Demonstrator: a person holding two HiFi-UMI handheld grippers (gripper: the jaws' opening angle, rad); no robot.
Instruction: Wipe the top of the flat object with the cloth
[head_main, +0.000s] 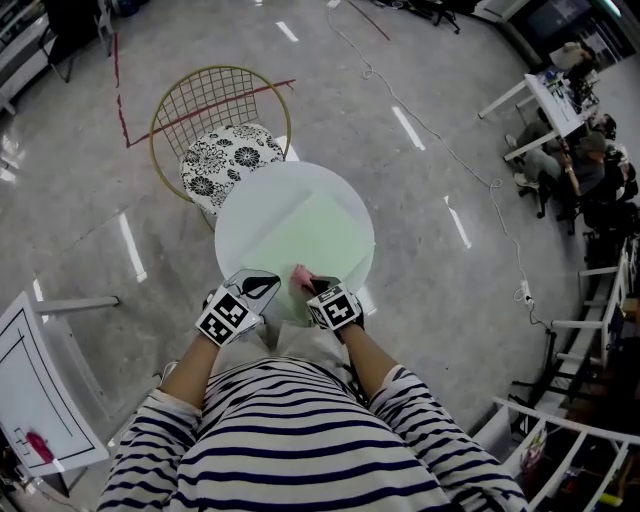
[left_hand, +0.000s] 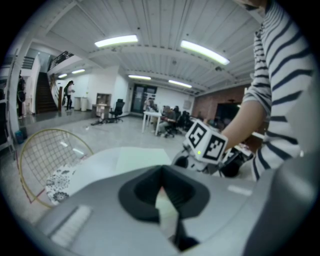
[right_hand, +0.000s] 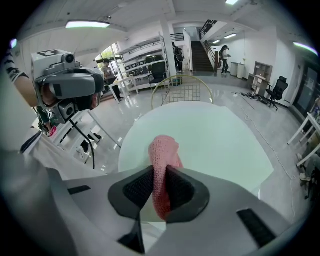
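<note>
Tightly pinched in right claw (right_hand: 159, 186), pink cloth (right_hand: 163, 147)

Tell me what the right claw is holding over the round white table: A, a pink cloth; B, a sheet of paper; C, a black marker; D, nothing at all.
A: the right gripper view shows a pink cloth pinched between the two sides of the right claw, above the round table.

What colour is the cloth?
Pink. The cloth shows best in the right gripper view.
</note>
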